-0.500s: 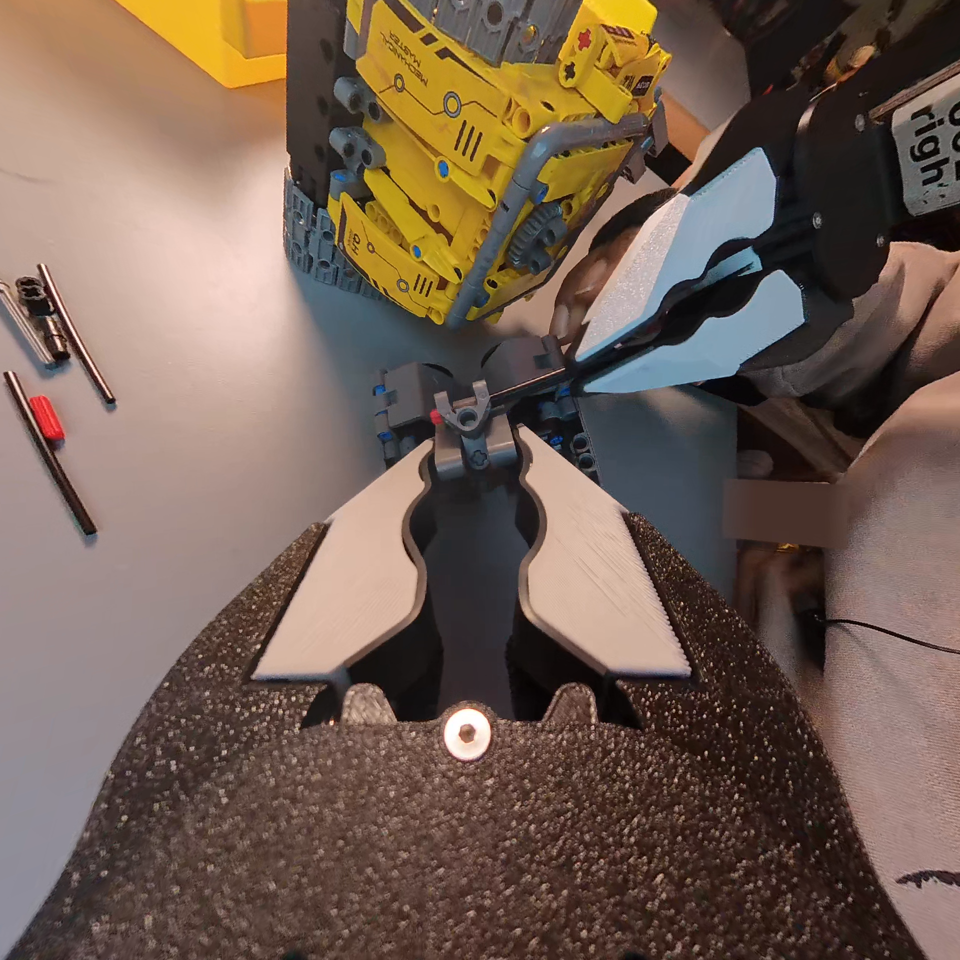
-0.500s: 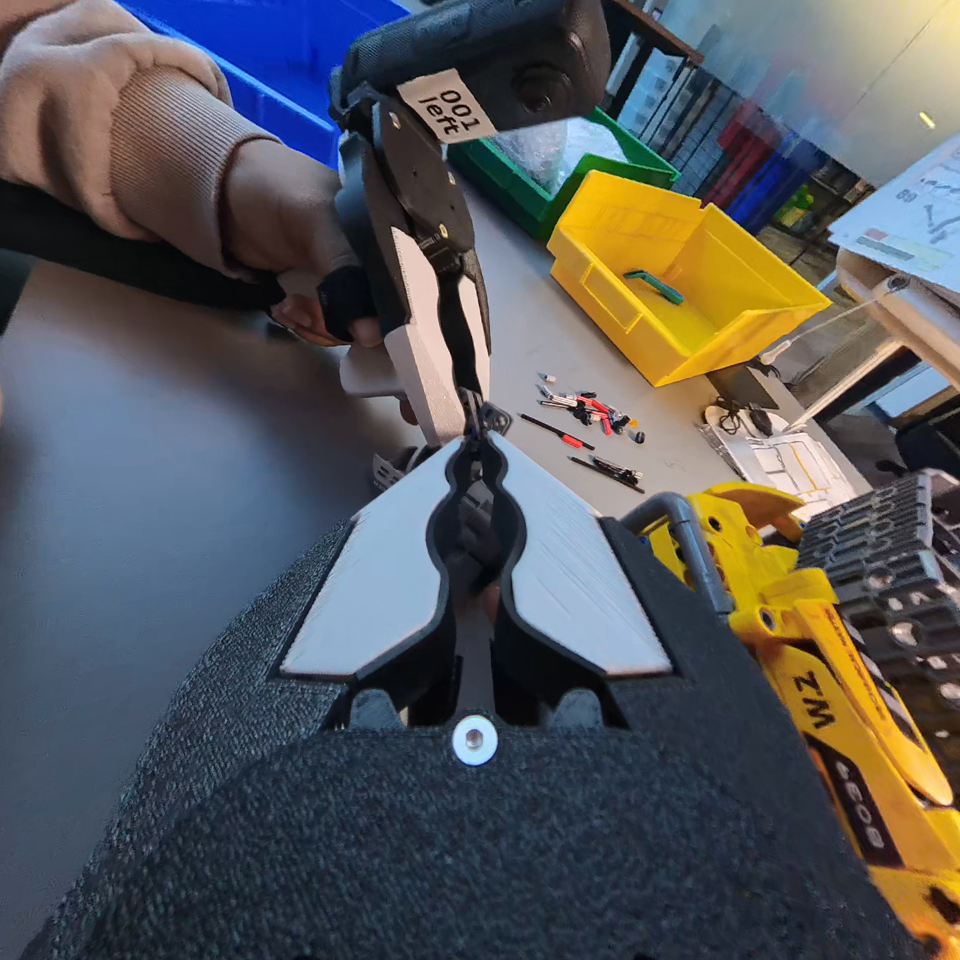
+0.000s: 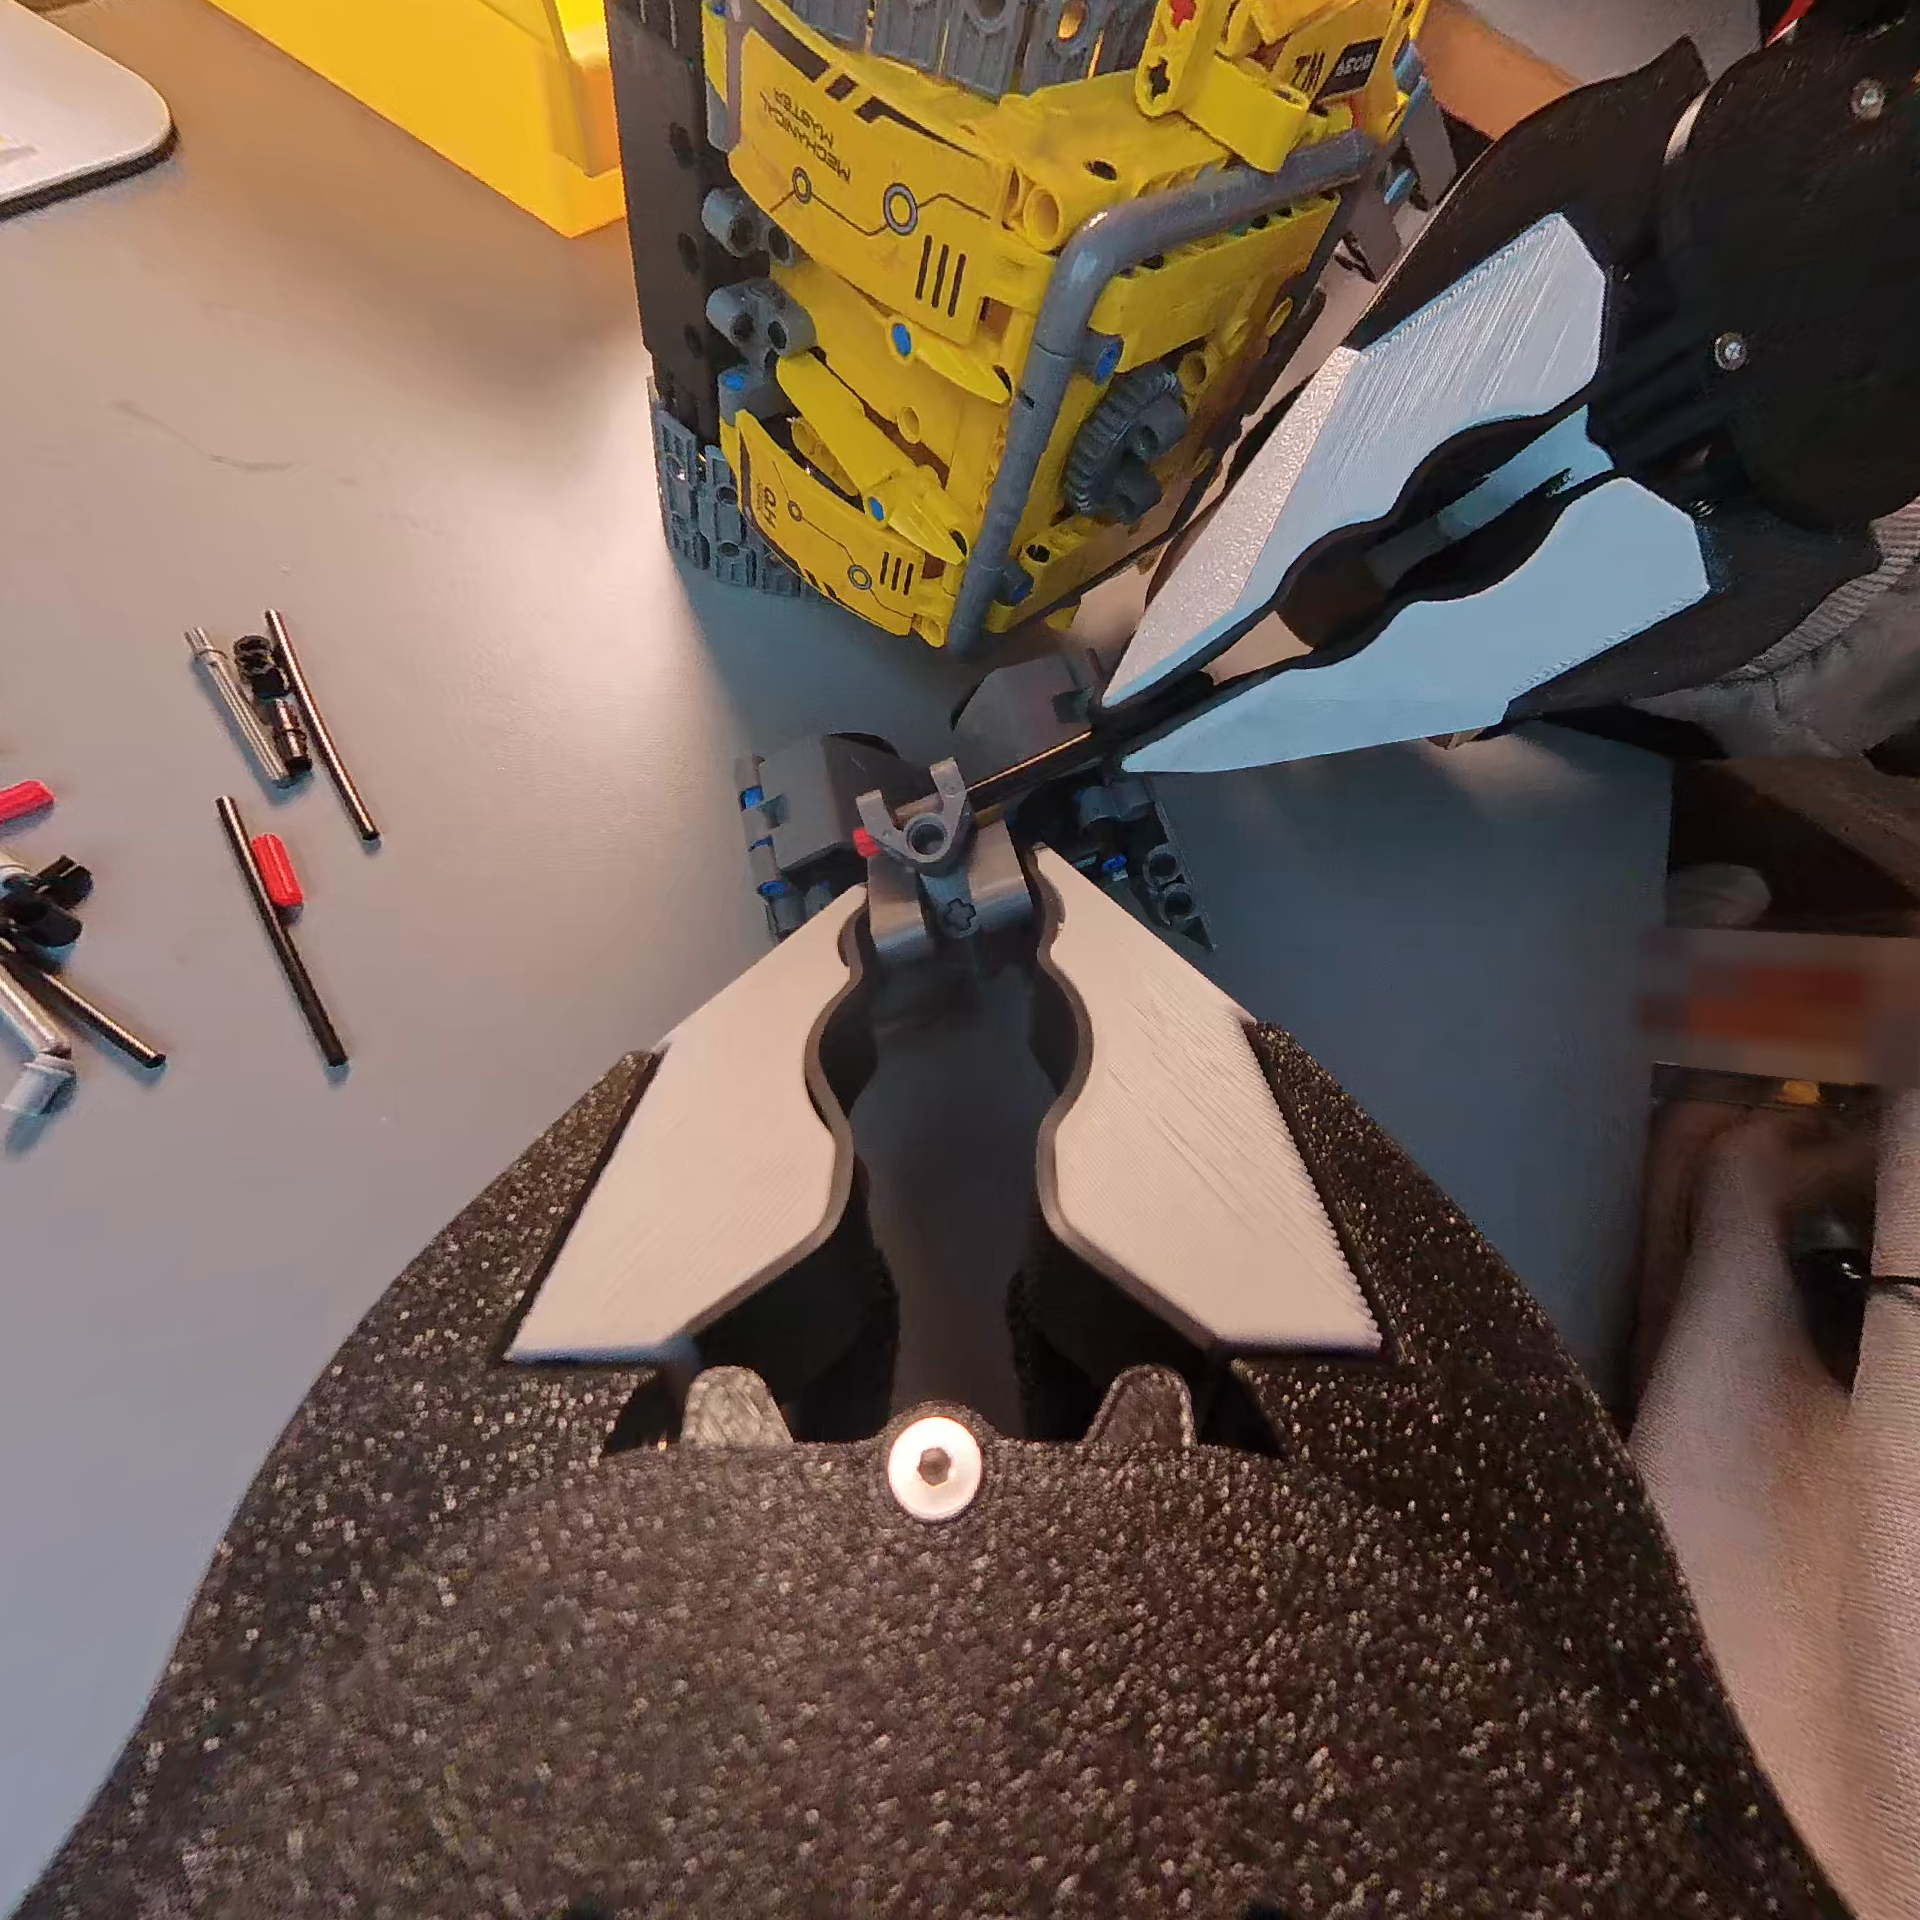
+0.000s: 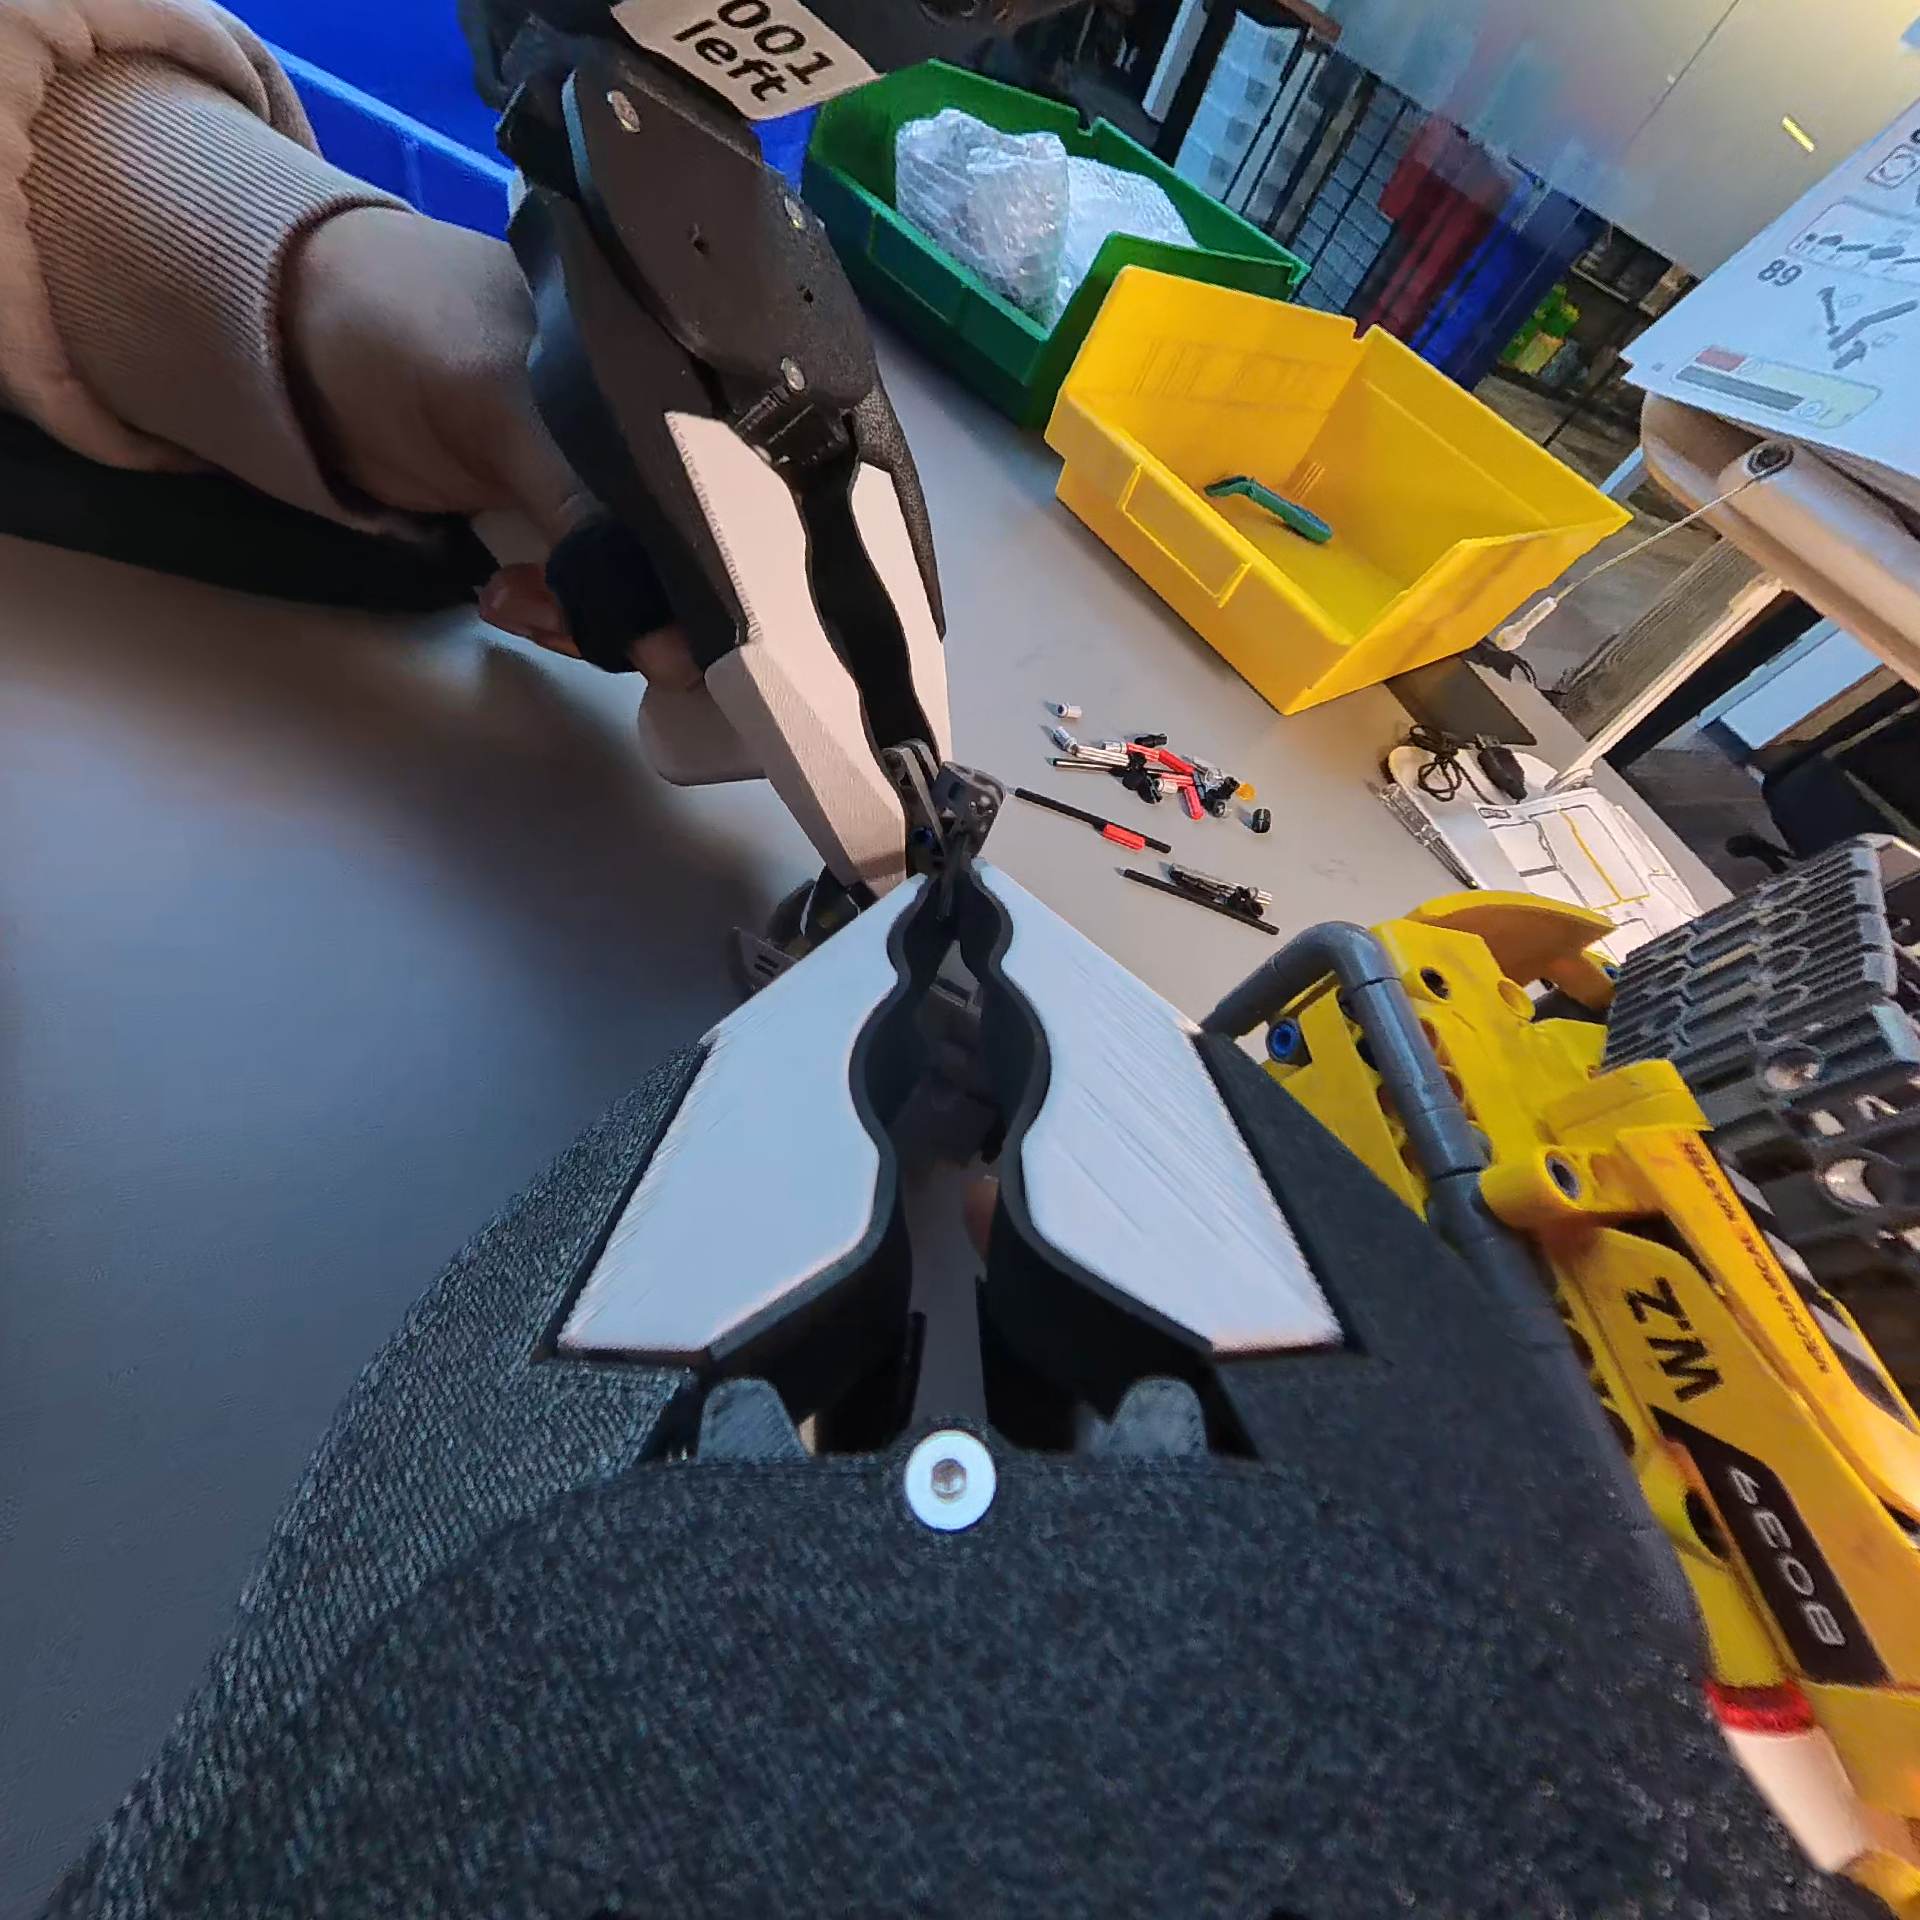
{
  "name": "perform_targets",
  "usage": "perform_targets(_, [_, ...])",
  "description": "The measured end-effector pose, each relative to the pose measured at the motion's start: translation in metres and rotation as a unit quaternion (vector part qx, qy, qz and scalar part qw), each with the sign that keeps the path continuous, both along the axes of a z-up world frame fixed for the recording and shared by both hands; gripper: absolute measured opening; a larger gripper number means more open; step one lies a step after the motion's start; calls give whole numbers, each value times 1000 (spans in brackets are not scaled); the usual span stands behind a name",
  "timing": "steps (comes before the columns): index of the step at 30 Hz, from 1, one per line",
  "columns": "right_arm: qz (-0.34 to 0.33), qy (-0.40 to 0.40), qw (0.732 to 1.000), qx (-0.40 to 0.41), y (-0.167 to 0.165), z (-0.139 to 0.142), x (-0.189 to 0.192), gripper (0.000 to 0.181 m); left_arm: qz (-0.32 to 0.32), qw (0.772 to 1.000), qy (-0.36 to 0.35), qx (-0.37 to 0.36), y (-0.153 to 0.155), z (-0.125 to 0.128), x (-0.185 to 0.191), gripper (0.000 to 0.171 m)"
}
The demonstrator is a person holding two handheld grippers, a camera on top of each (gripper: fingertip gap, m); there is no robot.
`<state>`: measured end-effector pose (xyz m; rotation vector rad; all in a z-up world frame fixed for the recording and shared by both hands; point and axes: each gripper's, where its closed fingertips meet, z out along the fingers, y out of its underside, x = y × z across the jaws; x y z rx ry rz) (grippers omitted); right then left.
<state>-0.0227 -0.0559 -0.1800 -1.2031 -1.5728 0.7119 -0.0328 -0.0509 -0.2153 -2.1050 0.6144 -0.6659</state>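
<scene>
Your left tongs [image 3: 948, 894] clamped the grey connector [image 3: 940, 871] just in front of the yellow model [image 3: 997, 312] on the counter [image 3: 364, 436]. Your right tongs [image 3: 1117, 743] pinched the black axle [image 3: 1023, 774] feeding into it; judged best kept straight.

We see a white sticker [image 4: 743, 47] with printed characters on the body of the left gripper [image 4: 912, 805]. There is black lettering on the panels of the yellow brick-built vehicle [image 3: 935, 260], and a printed instruction sheet [image 4: 1808, 343] at far right. We leave the wording unquoted.
</scene>
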Motion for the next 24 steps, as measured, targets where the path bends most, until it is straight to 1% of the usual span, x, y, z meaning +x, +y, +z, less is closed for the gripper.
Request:
perform_targets(1, [-1,3,1000,-1,-1,1,-1,3,0,1000,6,3,0,0,0,24])
perform_targets(13, [-8,23,999,-26,3,-1,-2,4,3,999,41,22,1,-2,1,24])
perform_targets(24, [-4,31,999,-34,2,-7,-6,4,-2,993,102,59,0,-4,1,22])
